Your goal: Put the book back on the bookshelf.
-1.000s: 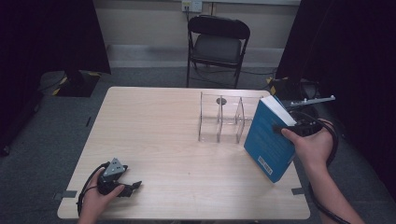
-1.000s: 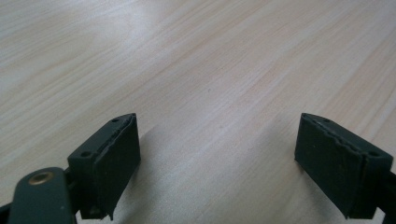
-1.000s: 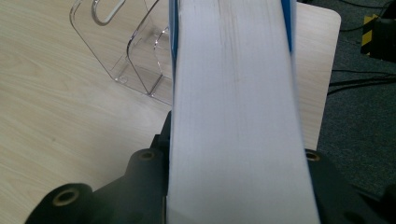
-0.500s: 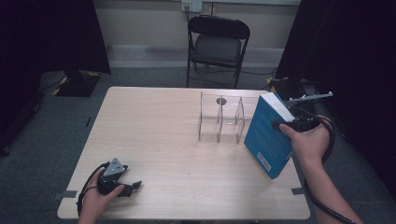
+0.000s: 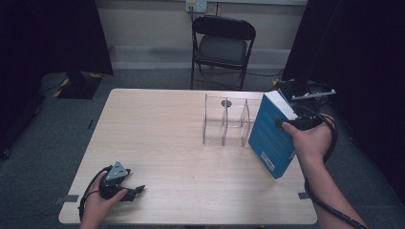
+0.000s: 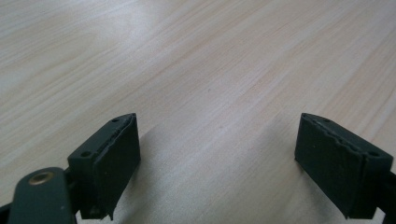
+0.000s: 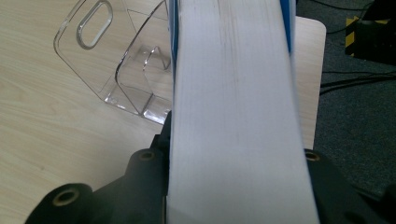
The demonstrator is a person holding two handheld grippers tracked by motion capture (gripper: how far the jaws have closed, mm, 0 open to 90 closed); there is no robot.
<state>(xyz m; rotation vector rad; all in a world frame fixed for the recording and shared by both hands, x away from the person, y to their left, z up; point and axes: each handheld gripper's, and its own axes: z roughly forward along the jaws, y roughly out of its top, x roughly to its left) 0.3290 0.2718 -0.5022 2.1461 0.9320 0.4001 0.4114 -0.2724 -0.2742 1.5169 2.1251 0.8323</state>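
Note:
My right gripper (image 5: 290,124) is shut on a thick blue book (image 5: 270,136), held tilted above the table's right side, just right of a clear acrylic book rack (image 5: 225,120). In the right gripper view the book's white page edge (image 7: 233,102) runs up between the jaws, with the clear rack (image 7: 116,60) to its left. My left gripper (image 5: 135,190) rests low on the wooden table (image 5: 157,138) near the front left corner, held by a hand. In the left gripper view its jaws stand wide apart over bare wood (image 6: 210,70), its fingertips (image 6: 114,149) holding nothing.
A black folding chair (image 5: 223,45) stands behind the table's far edge. Dark curtains hang on both sides. Cables and equipment (image 5: 305,90) lie on the grey floor beyond the table's right corner. The right table edge (image 7: 317,70) is close to the book.
The right gripper has carried the book leftward toward the rack and stood it a little more upright. The left gripper has stayed where it was.

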